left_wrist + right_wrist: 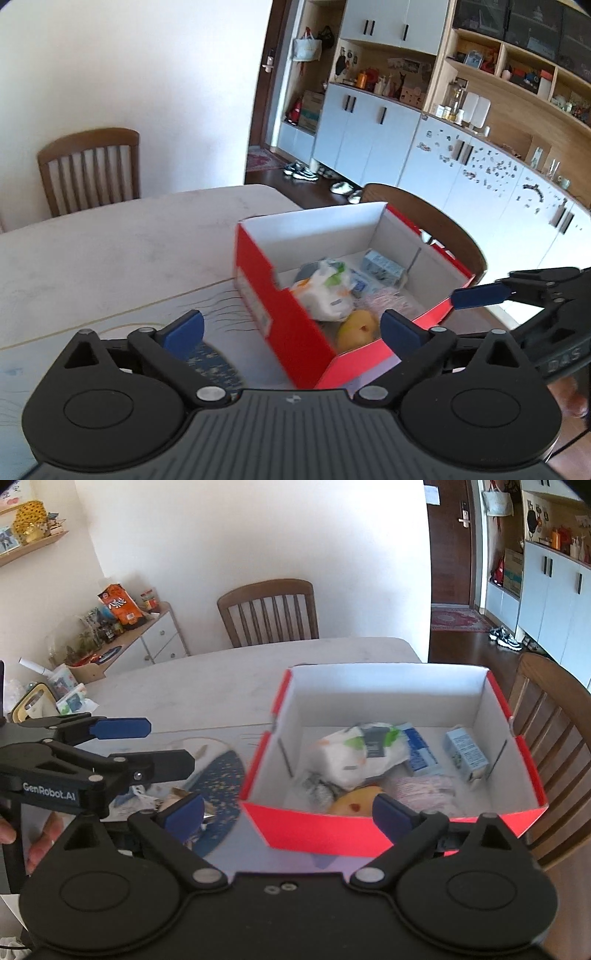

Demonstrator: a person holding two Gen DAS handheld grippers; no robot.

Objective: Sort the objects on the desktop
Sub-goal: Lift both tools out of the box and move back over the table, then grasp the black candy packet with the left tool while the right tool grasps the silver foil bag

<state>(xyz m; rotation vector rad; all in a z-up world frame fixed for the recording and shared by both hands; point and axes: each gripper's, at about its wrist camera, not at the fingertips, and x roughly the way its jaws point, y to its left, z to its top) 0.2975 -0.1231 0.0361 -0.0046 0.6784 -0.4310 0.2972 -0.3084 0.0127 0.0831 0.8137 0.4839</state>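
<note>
Fingers of the left gripper [291, 328] and right gripper [288, 814] spread empty before the red box [317, 830], long axis pointing away.

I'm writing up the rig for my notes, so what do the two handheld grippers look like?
Both are matte black plastic with linkage arms, silver pivot pins, round discs on a ribbed body, and blue pads on the fingers. The left gripper reads "GenRobot.AI" on its side in the right wrist view; the right gripper shows partial lettering "DAS". No cables visible.

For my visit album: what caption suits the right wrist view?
Open right tongs hang before a red box holding a yellow fruit, a white packet and a small carton.
</note>
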